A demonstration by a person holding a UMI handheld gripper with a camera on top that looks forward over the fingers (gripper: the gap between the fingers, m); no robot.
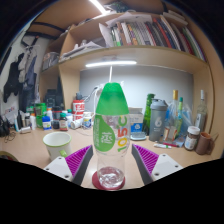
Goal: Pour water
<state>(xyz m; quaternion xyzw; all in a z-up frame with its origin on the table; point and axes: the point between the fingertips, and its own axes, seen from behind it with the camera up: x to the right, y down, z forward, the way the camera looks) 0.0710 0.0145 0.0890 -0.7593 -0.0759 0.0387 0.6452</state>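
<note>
A clear plastic bottle (110, 122) with a green and white label stands upright between my fingers. Both purple pads (74, 162) lie against its sides, so my gripper (110, 158) is shut on it. Right under the bottle's foot is a round clear thing with a red rim (108, 179), between the fingertips. I cannot tell whether the bottle rests on it. A white cup (57, 145) stands on the wooden table (25, 152), to the left of the left finger.
Behind the bottle the table is crowded: a red can (78, 105), small jars and bottles at the left, a dark flask (158, 118) and more bottles (200, 112) at the right. A shelf of books (150, 35) hangs above.
</note>
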